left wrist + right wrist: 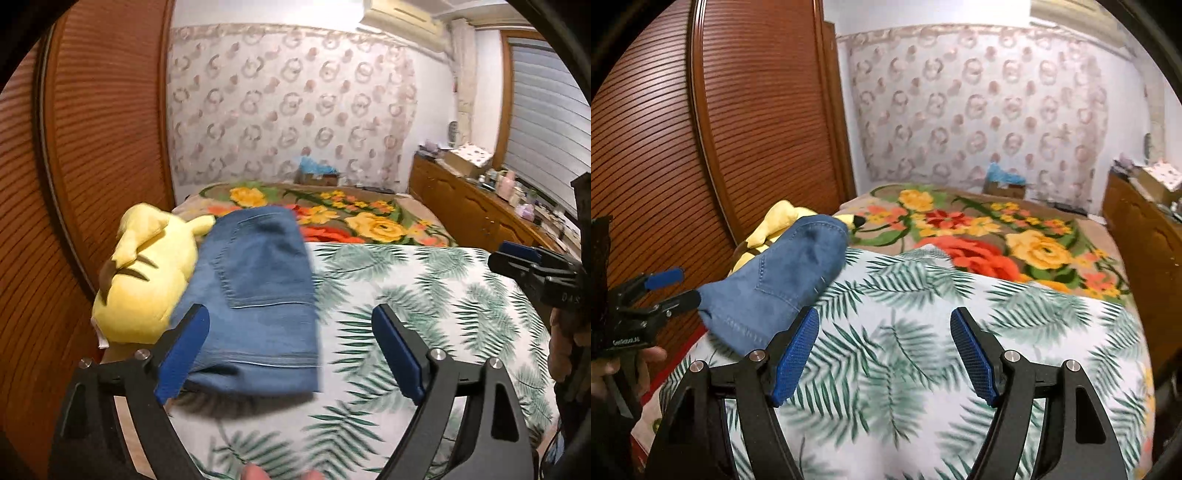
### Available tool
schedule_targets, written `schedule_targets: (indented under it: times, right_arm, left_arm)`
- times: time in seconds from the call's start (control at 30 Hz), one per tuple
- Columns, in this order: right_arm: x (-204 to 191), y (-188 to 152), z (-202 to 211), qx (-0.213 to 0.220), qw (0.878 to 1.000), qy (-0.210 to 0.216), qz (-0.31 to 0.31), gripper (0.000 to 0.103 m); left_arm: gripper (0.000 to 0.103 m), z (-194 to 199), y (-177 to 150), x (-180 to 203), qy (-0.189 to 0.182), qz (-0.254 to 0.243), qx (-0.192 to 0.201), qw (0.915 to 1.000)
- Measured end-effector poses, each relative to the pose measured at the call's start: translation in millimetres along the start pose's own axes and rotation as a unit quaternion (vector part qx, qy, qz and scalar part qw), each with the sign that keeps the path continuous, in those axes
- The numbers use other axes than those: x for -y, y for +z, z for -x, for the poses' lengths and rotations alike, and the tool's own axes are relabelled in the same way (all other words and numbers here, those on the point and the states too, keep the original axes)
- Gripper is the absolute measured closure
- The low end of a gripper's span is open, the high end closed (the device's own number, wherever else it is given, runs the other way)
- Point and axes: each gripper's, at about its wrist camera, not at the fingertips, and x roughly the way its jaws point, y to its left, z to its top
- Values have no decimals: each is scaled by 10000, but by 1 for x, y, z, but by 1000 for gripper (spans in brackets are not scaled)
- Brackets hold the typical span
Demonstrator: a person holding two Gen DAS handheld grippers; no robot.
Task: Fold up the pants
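The folded blue jeans (258, 295) lie on the leaf-print sheet (424, 314) at the bed's left side, back pocket up, leaning against a yellow plush toy (147, 280). My left gripper (291, 332) is open and empty, its left finger (184, 350) just in front of the jeans' near edge. My right gripper (884, 332) is open and empty above the sheet (923, 350), to the right of the jeans (783, 284). The right gripper also shows at the right edge of the left wrist view (532, 266), and the left gripper at the left edge of the right wrist view (661, 291).
A flowered blanket (351, 218) covers the far half of the bed. A brown slatted wardrobe door (92, 147) stands close on the left. A wooden dresser (472, 210) with small items runs along the right wall. A box (1004, 184) sits at the bed's head.
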Motion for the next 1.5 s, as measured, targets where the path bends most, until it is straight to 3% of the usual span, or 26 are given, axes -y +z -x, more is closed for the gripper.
schedule_targets:
  times: [0.27,0.6,1.5]
  right_arm:
    - [-11,-28,53,451,9983,-360,-120,27]
    - [-27,-60,111,915,9921,-775,-366,23]
    - [-27,-76,118,1113,9890,-921,-311,23]
  left_arm:
    - [13,51,-3,52,-267,-191,425,9986]
    - [13,98,-6,95,-302,-407,594,9969]
    - [13,107,-9,117,-305,-522,623,9962]
